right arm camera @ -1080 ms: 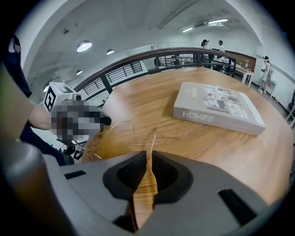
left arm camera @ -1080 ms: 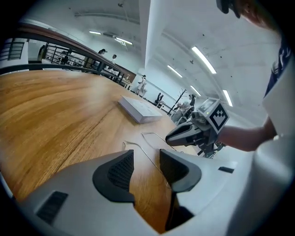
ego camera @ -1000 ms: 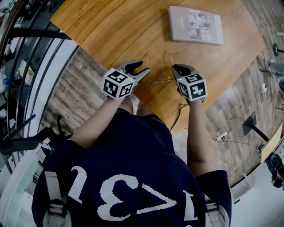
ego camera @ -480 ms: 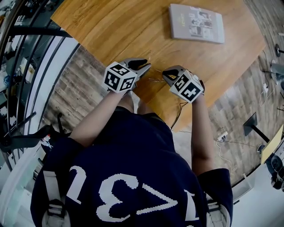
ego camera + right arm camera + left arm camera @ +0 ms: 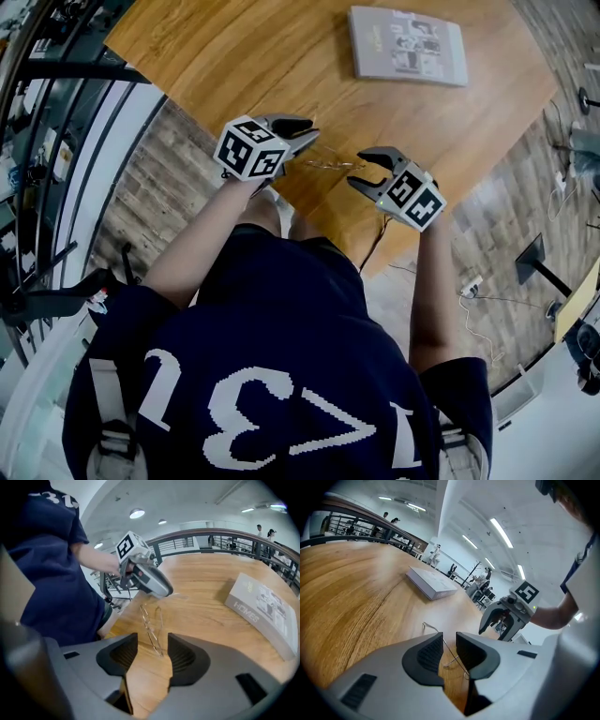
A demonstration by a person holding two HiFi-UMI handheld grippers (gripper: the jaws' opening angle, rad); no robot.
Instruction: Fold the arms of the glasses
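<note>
The glasses lie on the wooden tabletop close to its near edge, stretched between the two grippers. They are a thin wire pair and hard to pick out from above.

The left gripper has its fingers drawn in narrow; they have just closed in, and the wire at that end of the frame runs between the pads and looks pinched there. The right gripper has just sprung its fingers wide. The near end of the frame sits in the gap between them, touching neither pad.

From where I stand, the job looks about half done. On the right gripper's side I see no arm standing out from the frame, so that one seems to be folded in along the lenses, and the right gripper appears to have let go after doing it. By the left gripper a wire with a hooked arm tip points out across the tabletop, away from the frame, which I take to be the other arm, not yet folded. The wire is too fine for me to be sure. A flat grey box sits well apart at the far side.
</note>
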